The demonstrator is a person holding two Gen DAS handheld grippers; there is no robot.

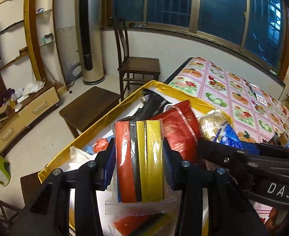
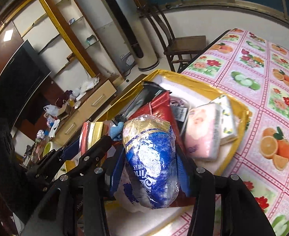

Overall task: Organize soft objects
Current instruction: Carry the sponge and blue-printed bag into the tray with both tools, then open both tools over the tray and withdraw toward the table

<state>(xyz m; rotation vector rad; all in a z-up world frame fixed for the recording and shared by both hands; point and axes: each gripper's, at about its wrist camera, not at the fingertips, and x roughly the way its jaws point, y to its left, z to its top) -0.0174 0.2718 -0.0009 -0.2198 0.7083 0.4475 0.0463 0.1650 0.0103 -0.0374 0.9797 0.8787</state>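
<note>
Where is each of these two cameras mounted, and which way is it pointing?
Left wrist: rides the left gripper, looking along its jaws, shut on a pack of coloured sponges; the right gripper enters from the side.
Right wrist: rides the right gripper, jaws shut on a blue tissue pack.
Both show the gold-rimmed box and the floral tablecloth.

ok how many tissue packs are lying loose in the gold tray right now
2 in view: a pink tissue pack and a white floral tissue pack leaning behind it, both at the gold tray's table-side edge. More may be hidden under the red bag.
</note>
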